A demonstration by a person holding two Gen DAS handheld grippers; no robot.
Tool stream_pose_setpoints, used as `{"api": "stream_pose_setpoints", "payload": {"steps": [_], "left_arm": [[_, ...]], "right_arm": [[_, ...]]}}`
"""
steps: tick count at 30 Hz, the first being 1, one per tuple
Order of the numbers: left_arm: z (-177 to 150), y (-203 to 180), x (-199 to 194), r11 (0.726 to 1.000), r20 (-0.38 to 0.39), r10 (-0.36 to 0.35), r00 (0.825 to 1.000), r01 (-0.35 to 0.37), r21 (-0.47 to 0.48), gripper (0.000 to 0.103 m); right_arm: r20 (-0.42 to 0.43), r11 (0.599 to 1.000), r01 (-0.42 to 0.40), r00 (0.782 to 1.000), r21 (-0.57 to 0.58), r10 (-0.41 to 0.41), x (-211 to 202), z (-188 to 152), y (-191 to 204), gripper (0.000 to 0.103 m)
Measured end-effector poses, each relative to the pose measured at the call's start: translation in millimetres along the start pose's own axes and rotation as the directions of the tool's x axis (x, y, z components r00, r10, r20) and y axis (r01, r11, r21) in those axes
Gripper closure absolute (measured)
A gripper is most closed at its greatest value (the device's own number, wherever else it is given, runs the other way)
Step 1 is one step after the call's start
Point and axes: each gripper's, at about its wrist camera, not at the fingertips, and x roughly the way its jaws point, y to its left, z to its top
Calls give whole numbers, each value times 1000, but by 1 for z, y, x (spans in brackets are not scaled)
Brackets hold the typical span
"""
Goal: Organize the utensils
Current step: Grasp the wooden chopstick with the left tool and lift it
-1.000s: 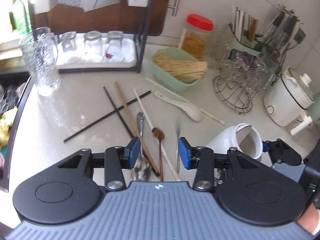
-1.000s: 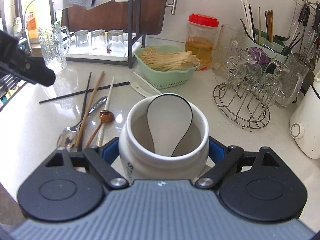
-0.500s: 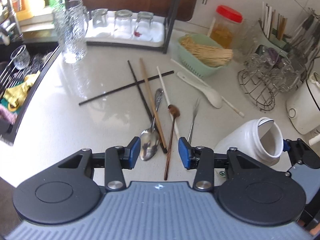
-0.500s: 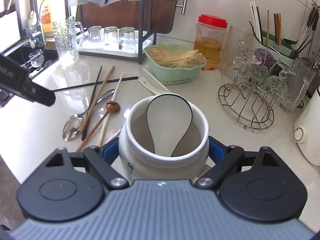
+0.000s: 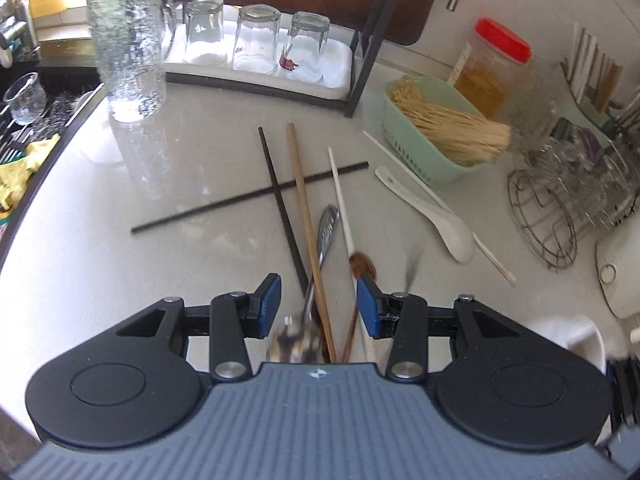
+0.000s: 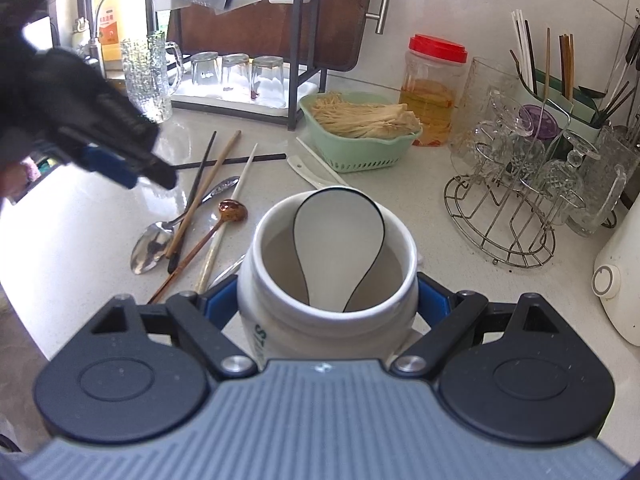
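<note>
Right now the right gripper [image 6: 328, 300] is pinching a white jar [image 6: 332, 280] by its sides, both blue pads pressed against it, tilting its mouth toward the camera. One white spoon [image 6: 340, 236] with a dark rim is sitting inside the jar.

Meanwhile the left gripper [image 5: 318, 306] is hanging over the counter [image 5: 100, 260] with its jaws spread and nothing between the pads. Under the gap, loose utensils are lying in a heap: a steel spoon [image 5: 316, 280], a wooden chopstick [image 5: 306, 220], a brown spoon [image 5: 362, 266], a white chopstick [image 5: 340, 196] and two crossed black chopsticks [image 5: 276, 196]. A white soup spoon [image 5: 436, 220] is resting apart to their right, near a green basket [image 5: 424, 160]. In the right wrist view the left gripper [image 6: 128, 168] is hovering just above the heap, not touching it.
</note>
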Motion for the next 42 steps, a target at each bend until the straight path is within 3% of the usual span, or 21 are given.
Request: {"api": "stream_pose_setpoints", "payload": {"steps": [8, 15, 22, 33, 37, 42], "left_arm": [[39, 9, 46, 1000, -43, -3, 999, 3, 8, 56], [61, 6, 68, 999, -58, -15, 998, 17, 30, 67], [71, 8, 93, 1000, -114, -7, 993, 8, 13, 76], [77, 0, 109, 998, -134, 43, 990, -37, 52, 77], [80, -3, 112, 995, -129, 87, 988, -80, 62, 89], [83, -4, 115, 994, -128, 95, 987, -86, 69, 93]], "right_arm": [[11, 1000, 21, 1000, 18, -21, -1, -1, 3, 11], [10, 998, 46, 999, 38, -46, -1, -1, 7, 11], [3, 998, 45, 999, 33, -46, -1, 0, 6, 11], [0, 998, 44, 999, 34, -44, 0, 0, 6, 11], [0, 998, 44, 999, 33, -44, 0, 0, 6, 11], [1, 998, 45, 999, 40, -45, -1, 0, 4, 11]]}}
